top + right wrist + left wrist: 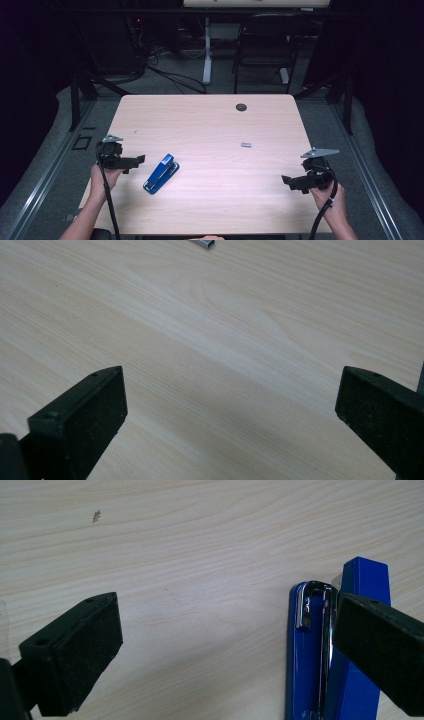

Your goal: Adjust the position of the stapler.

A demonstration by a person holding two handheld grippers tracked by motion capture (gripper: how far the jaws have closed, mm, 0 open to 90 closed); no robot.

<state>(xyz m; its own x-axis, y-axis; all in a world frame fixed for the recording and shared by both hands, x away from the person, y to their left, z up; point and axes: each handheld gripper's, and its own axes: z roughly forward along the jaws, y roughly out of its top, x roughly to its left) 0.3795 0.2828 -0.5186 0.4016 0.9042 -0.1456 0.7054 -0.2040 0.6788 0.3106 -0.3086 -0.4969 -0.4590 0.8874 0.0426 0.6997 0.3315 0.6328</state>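
A blue stapler [161, 174] lies on the light wood table [210, 125], at the left of the middle, its top swung open so the metal staple rail shows. In the left gripper view the stapler [312, 660] lies partly behind the right jaw. My left gripper [135, 161] stands open just left of the stapler, nothing between its jaws; in its own view the left gripper [225, 650] frames bare wood. A small strip of staples [245, 145] lies near the table's middle, and the same strip [204, 244] is at the top of the right gripper view. My right gripper [287, 181] stands open above bare table at the right; its own camera shows the right gripper [230, 415] with wide jaws.
A round cable hole [241, 107] sits near the table's far edge. Beyond the table stand a black chair [265, 45] and a white desk leg [207, 50] among floor cables.
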